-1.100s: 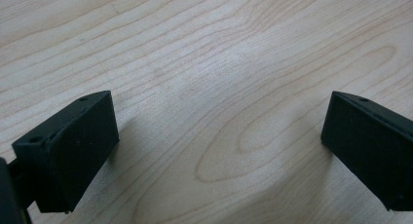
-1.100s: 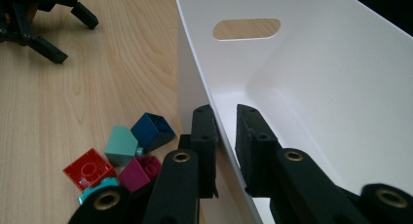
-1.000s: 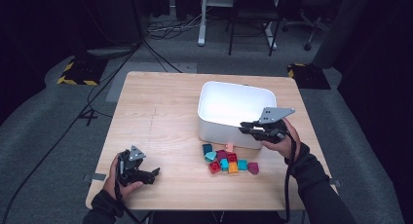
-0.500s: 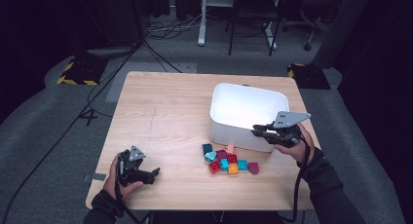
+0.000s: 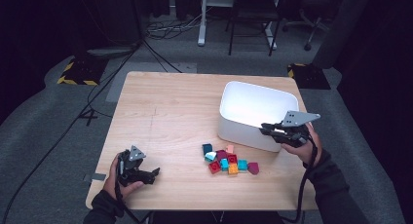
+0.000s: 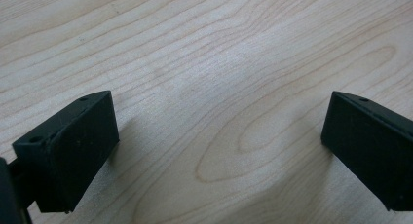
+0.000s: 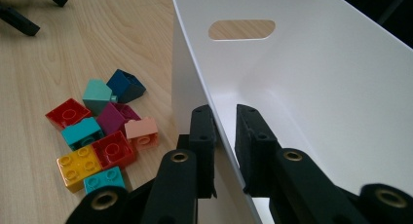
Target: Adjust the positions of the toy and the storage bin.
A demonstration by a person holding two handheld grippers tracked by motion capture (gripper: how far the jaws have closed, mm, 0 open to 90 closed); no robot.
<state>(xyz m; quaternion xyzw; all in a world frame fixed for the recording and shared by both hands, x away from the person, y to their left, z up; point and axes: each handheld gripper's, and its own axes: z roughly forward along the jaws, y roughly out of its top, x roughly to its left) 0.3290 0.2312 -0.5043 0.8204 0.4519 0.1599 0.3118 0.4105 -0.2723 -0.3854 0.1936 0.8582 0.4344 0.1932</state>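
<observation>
Two jaws of the right gripper (image 7: 225,131) pinch the near wall of the white bin (image 5: 253,107), right of the frame's centre. Coloured blocks (image 5: 229,159) lie just beside it. Lower left, the left gripper (image 5: 153,174) rests wide open, holding nothing.

The right gripper (image 5: 265,129), jaws clamped on its rim, has dragged the white bin (image 5: 253,106) rightward; it now sits well clear of the bricks (image 5: 229,159).
</observation>
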